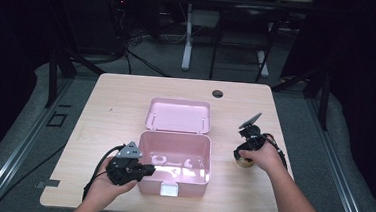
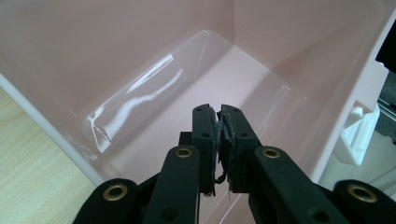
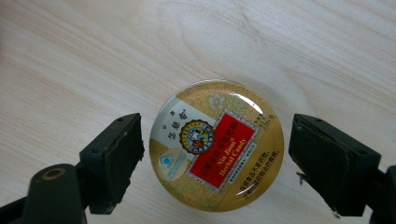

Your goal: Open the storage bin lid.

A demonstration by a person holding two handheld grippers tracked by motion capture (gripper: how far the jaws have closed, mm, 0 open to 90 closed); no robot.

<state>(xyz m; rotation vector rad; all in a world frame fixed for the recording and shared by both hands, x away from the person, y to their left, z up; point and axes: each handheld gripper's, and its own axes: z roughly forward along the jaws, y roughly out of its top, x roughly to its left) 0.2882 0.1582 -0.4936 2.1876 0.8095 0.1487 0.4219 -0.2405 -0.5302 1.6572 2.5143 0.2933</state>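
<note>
A: Start big. What's on the table (image 1: pixel 111 105)?

B: Light wood top, and near its middle a pink box (image 1: pixel 174 162) standing open, its lid (image 1: pixel 178 115) folded back toward twelve o'clock. There's a white latch (image 1: pixel 168 190) on the front wall at six. I see nothing in the box but glare.

A: And the grippers?

B: The left gripper (image 1: pixel 144 170) sits at the box's eight o'clock corner, its jaws reaching over the rim; in the left gripper view the left gripper (image 2: pixel 219 140) has its pads pressed together with nothing between them, pointing down into the box's pink interior (image 2: pixel 140 42). The right gripper (image 1: pixel 245 157) is at three o'clock of the box, well apart from it, pointing down at the table.

A: Holding anything?

B: Not yet. In the right gripper view its jaws stand wide apart on either side of a round candy tin (image 3: pixel 216 145), which lies flat on the wood, clear gaps at nine and three. No pad touches it.

A: So how far along?

B: Early, I'd judge. The box is open and ready; the tin is still to be gripped, carried over and set inside, then the lid shut.

A: Any writing?

B: The red label reads "Nin Jiom Herbal Candy", with Chinese characters around it too small to read.
</note>
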